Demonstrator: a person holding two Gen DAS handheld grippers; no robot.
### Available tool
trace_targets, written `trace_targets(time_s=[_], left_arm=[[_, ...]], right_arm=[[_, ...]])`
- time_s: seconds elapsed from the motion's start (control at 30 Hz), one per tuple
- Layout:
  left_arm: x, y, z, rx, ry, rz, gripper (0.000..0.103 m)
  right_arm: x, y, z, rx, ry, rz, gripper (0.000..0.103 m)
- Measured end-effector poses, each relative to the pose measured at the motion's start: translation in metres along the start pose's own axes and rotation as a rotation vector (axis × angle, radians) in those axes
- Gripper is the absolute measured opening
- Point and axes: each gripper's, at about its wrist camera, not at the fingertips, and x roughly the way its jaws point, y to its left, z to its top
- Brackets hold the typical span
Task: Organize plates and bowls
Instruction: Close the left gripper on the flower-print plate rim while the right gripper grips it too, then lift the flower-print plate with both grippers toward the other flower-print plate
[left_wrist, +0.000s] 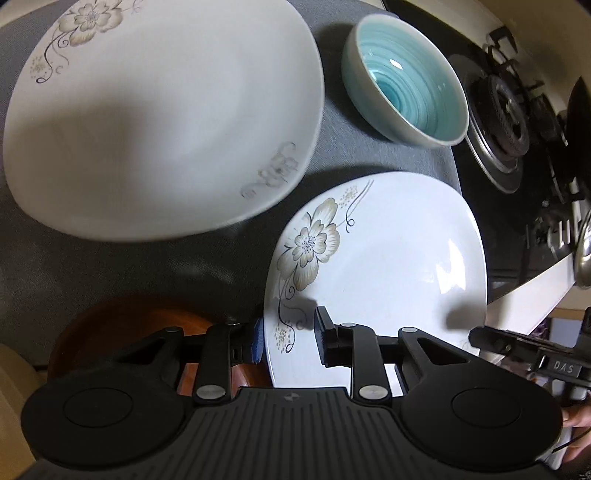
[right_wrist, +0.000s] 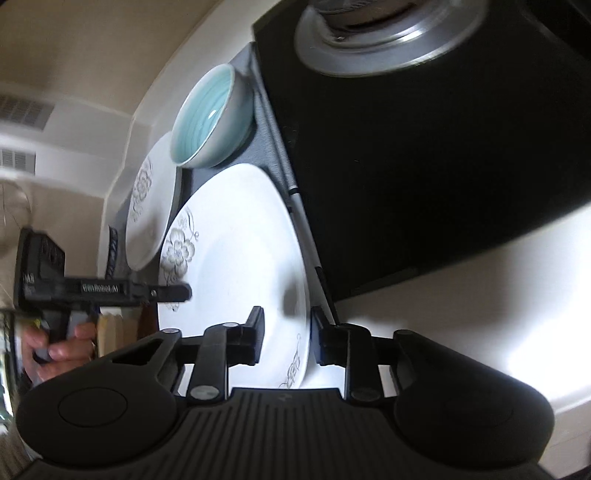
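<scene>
- Left claw (left_wrist: 289, 341): fingers parted, straddling the near-left rim of the near plate (left_wrist: 388, 266), one finger outside the edge and one over the plate's face. Whether the pads touch the rim cannot be told.
- Right claw (right_wrist: 286, 341): fingers likewise parted around the opposite rim of the same plate, one pad over the face, one outside on the counter (right_wrist: 461, 314) side. No firm grip is visible.
- Near plate: white, floral print, lying on the grey mat (left_wrist: 388, 162) just beside the stove (left_wrist: 509, 107).
- Far plate (left_wrist: 159, 110): matching floral pattern, larger in view, apart from the near plate; its edge is blurred in the left wrist view.
- Bowl (left_wrist: 406, 79): pale outside, turquoise inside, upright on the mat, near the stove burner and apart from both plates.
- Brown dish (left_wrist: 122, 332): partly hidden under the left claw; its kind is unclear.
- Step in hand, as judged: seizing the near plate by two rims for stacking.
- Handling advice: both claws should close evenly and well onto the rim, since glazed ware likely slips; lift level, clear of the bowl and stove edge.
</scene>
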Motion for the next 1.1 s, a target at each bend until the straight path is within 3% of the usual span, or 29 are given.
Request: trace_targets(time_s=[0.2,0.4,0.6,0.77,0.83,0.9,1.1], left_arm=[[0.007,-0.024,-0.012,0.094,0.009,0.029,0.043],[-0.010,-0.010,-0.037,0.033,-0.004,-0.007,0.043],[0.012,-0.010,-0.062,0.018,0.086,-0.083,0.043],[0.021,0.001,-0.057,-0.103,0.037,-0.129,0.052],[0.021,0.001,-0.057,-0.116,0.035,-0.132,0.048],[0.013,0.002,-0.063,-0.084,0.017,-0.099,0.038],[0.012,0.006,-0.071,-0.058,0.011,-0.147,0.028]], right_arm=[[-0.017,-0.014,-0.001,0.023,-0.027,0.053,0.029],[-0.011,-0.016,-0.004,0.028,-0.035,0.069,0.030],[0.001,-0.025,-0.021,0.065,-0.010,0.113,0.031],[0.011,-0.030,-0.031,0.117,-0.028,0.142,0.031],[0.011,-0.034,-0.036,0.160,-0.051,0.165,0.032],[0.010,-0.034,-0.040,0.184,-0.063,0.176,0.032],[0.005,-0.029,-0.047,0.134,-0.077,0.152,0.032]])
